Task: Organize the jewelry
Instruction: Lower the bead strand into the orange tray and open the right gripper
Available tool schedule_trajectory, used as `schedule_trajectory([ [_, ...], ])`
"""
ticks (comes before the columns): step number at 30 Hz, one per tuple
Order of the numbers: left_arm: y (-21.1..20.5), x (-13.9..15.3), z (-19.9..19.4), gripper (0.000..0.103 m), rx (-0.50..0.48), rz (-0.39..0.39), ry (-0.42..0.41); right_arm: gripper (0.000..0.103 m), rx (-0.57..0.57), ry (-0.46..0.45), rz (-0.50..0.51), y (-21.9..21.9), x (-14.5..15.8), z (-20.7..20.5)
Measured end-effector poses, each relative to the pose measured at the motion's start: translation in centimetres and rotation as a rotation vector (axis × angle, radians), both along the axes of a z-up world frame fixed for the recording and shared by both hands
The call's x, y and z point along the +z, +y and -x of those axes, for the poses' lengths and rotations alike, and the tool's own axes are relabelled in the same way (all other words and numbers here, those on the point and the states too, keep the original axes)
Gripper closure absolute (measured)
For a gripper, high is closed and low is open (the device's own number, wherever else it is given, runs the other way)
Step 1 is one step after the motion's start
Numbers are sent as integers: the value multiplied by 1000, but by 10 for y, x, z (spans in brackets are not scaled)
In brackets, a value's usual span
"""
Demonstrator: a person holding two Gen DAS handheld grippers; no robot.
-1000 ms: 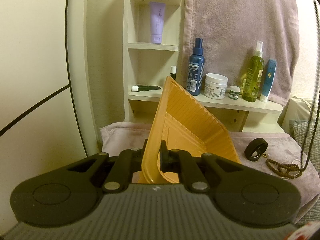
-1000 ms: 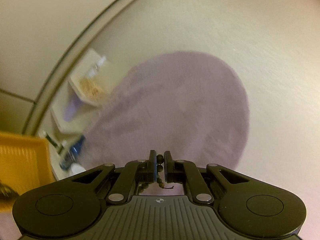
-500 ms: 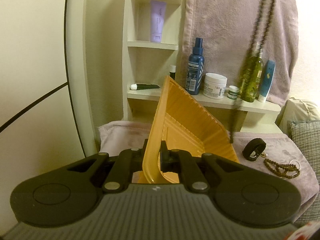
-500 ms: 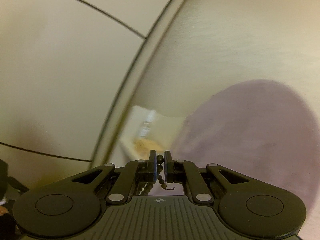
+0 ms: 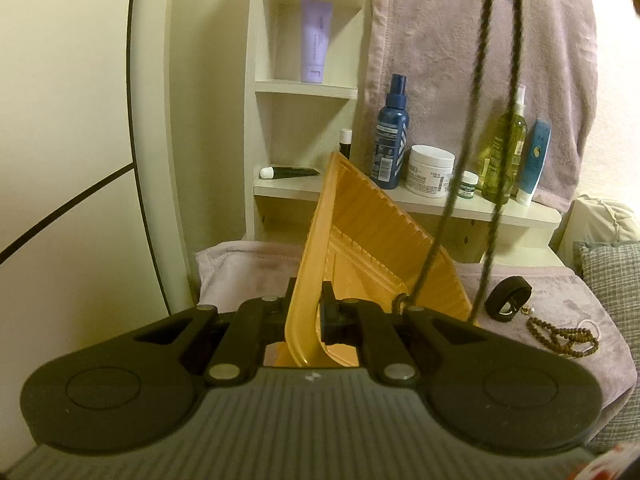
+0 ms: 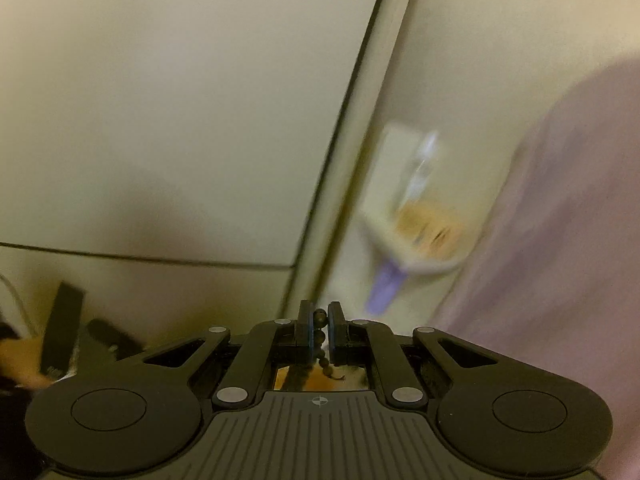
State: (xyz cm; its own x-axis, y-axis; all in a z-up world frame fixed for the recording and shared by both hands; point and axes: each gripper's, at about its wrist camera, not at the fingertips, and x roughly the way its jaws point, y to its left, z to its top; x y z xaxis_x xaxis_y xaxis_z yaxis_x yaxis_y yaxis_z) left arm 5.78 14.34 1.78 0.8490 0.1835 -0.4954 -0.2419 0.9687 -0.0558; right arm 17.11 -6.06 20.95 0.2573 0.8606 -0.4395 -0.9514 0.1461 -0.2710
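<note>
Left gripper point(image 5: 306, 312) fingers clamped tight on the near rim of the yellow tray point(image 5: 372, 248), tilting it up on edge, likely to present an open mouth for the jewelry. Right gripper point(image 6: 319, 330) fingers nearly closed, pinching the dark bead necklace point(image 6: 319, 334) between the pads; loose end trails below. In the left wrist view the necklace's two strands hang from above, the lower end dangling against the tray's right edge, not yet dropped in. Farther right on the purple-covered surface point(image 5: 568, 292): black ring-shaped band point(image 5: 508, 298), then a second bead strand point(image 5: 560, 334) in a heap, both outside the tray. Right view blurred.
</note>
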Motion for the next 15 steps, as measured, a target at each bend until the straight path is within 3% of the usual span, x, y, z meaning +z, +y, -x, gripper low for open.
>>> schedule_trajectory([
  [2, -1, 1, 0, 96, -1, -1, 0, 96, 21, 66, 35, 10, -16, -14],
  [15, -2, 1, -1, 96, 0, 4, 3, 96, 52, 280, 207, 58, -121, -57],
])
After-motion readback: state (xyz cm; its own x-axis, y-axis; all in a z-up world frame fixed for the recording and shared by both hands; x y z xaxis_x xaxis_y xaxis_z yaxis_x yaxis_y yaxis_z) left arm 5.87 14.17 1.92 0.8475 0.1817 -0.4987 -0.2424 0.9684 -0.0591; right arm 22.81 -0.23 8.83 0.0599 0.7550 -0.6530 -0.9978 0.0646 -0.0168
